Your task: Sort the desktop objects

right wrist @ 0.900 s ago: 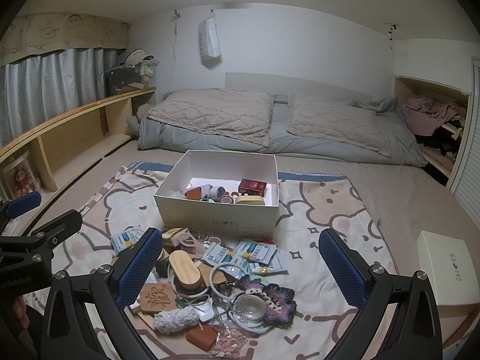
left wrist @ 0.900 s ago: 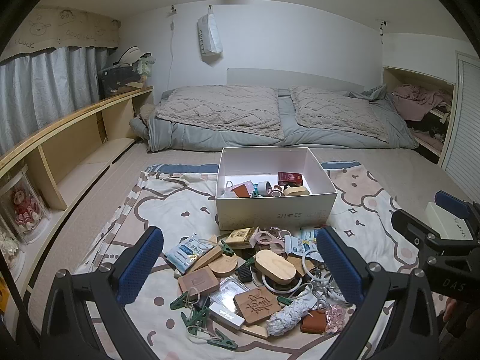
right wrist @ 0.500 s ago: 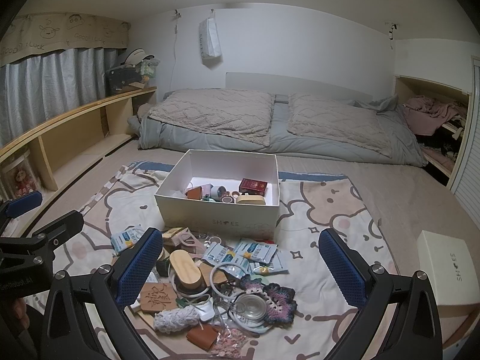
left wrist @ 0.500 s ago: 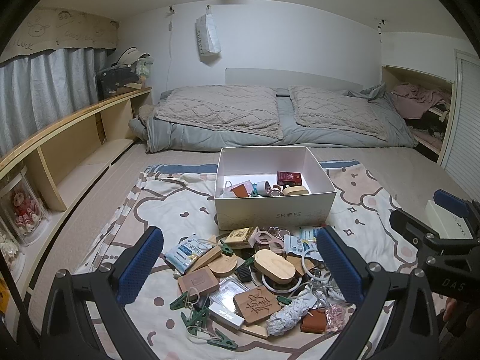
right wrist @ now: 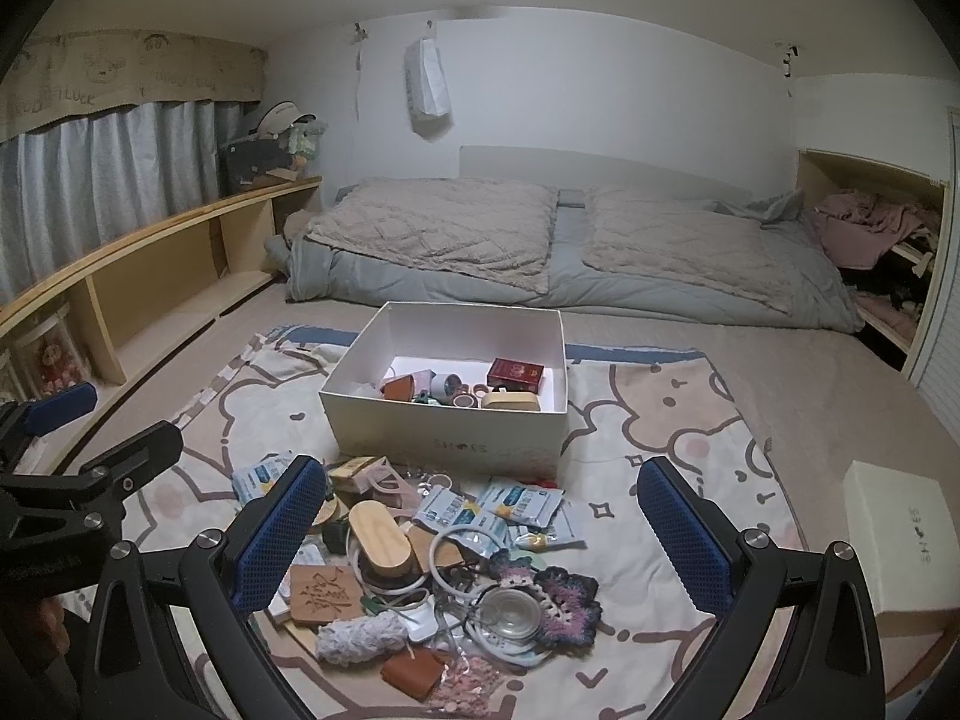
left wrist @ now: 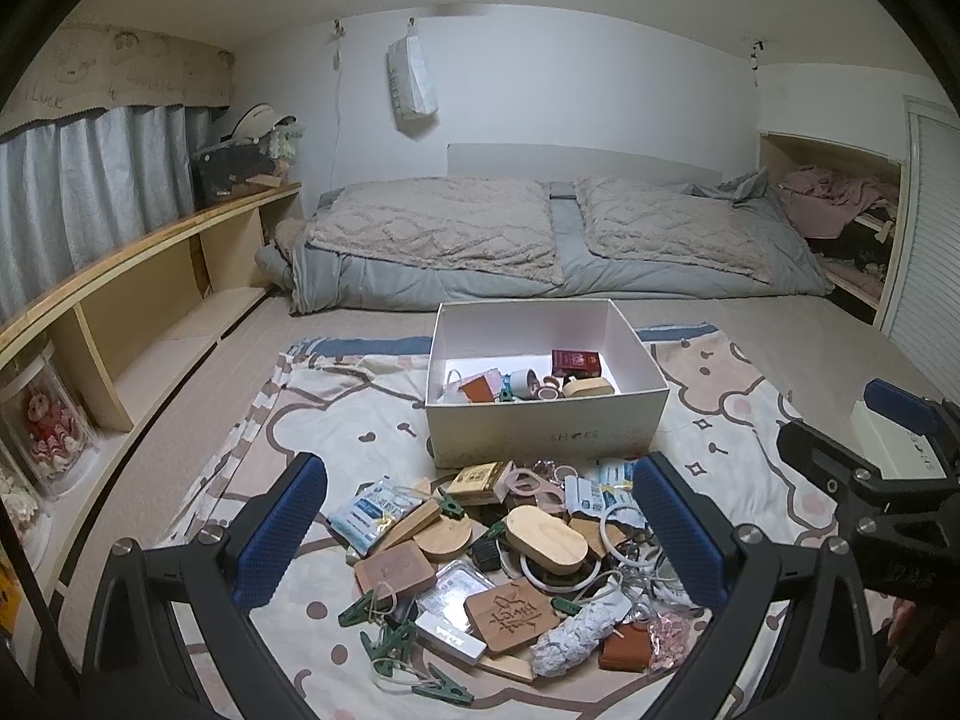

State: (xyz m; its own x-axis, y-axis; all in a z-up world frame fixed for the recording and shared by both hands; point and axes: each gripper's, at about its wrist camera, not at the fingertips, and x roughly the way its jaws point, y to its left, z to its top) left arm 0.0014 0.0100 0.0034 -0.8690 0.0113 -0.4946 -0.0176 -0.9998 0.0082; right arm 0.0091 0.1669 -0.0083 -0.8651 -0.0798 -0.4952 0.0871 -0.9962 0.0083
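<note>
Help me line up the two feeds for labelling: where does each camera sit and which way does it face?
Left wrist: on the open left gripper, angled down at the pile; right gripper at its right edge.
Right wrist: on the open right gripper, same aim; left gripper at its left edge.
Shared: white cardboard shoe box, oval wooden box.

Box on blanket, heap of small items before it.
In the box: a booklet, tape rolls, an oval case. Bed behind the blanket; shelf along the left; a second box lies at the right, well apart from the heap.
</note>
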